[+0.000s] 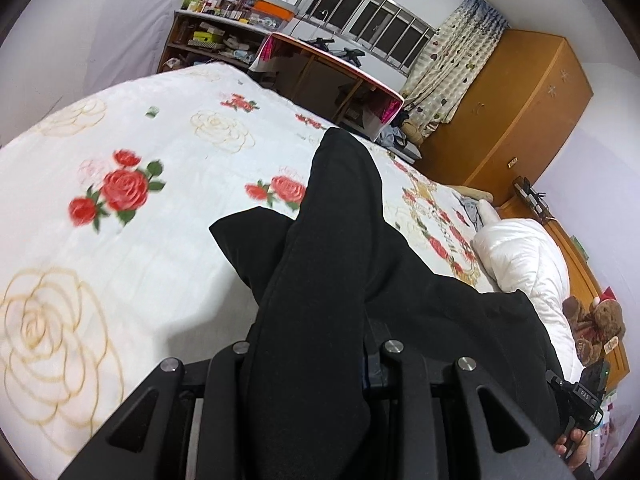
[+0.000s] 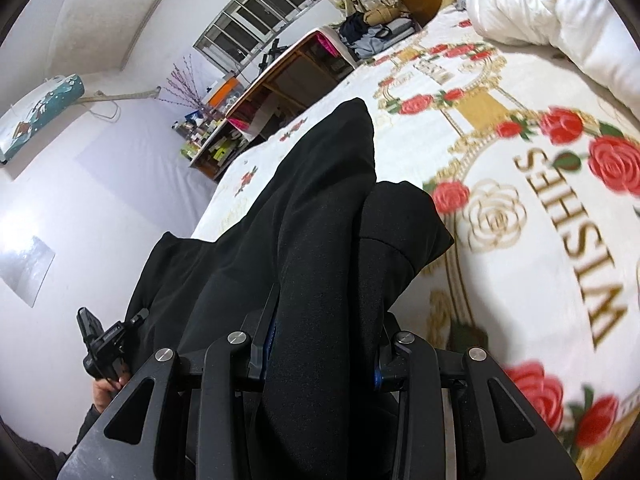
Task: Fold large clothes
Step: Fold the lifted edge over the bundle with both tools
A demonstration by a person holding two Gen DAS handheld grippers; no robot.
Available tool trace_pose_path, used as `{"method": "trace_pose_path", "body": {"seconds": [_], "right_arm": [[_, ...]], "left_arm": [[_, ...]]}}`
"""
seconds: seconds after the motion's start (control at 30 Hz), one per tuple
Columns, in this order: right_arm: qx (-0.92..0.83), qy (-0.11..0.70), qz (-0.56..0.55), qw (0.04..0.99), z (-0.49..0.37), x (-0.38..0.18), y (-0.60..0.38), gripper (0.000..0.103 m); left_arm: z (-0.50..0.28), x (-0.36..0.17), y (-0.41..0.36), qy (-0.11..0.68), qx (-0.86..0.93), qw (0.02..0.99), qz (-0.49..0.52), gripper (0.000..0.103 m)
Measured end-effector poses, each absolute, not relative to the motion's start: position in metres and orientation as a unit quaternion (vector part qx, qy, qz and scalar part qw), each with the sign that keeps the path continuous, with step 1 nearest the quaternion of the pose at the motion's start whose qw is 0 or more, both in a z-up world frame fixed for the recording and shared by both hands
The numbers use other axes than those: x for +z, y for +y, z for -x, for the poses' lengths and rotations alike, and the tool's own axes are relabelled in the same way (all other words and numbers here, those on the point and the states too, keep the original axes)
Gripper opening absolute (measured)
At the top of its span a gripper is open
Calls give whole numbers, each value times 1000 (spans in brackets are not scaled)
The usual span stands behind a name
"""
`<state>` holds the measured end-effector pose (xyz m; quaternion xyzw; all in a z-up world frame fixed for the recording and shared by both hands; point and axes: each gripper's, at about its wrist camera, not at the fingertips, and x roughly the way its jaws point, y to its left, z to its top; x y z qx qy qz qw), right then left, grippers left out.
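Cloth, a black garment (image 1: 320, 264), hangs between both grippers above the bed (image 1: 120, 240), its far end draped down onto the rose-printed cover. The left gripper (image 1: 308, 360) has its fingers narrowed on a thick bunch of the fabric. The right gripper (image 2: 324, 344) grips another bunch the same way, fabric spilling over its fingers. A white duvet (image 2: 560, 12) lies heaped near the headboard end. Beyond the bed stands a table (image 1: 332, 76).
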<state>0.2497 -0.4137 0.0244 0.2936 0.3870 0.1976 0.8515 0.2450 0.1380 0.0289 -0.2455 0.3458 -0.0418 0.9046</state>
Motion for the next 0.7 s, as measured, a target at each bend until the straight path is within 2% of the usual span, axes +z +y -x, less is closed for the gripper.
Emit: {"method": "trace_pose_path", "body": {"seconds": [0.37, 0.5, 0.63, 0.7], "right_arm": [[166, 440, -320, 822, -222, -40, -420, 37], [149, 467, -324, 809, -222, -65, -424, 46], [131, 481, -316, 807, -218, -76, -428, 60], [124, 484, -313, 808, -217, -75, -429, 63]], "left_arm": [[-216, -36, 139, 395, -21, 884, 250, 30], [-208, -66, 140, 418, -10, 873, 249, 34], [-205, -80, 141, 428, -1, 868, 252, 45], [-206, -82, 143, 432, -1, 865, 256, 48]]}}
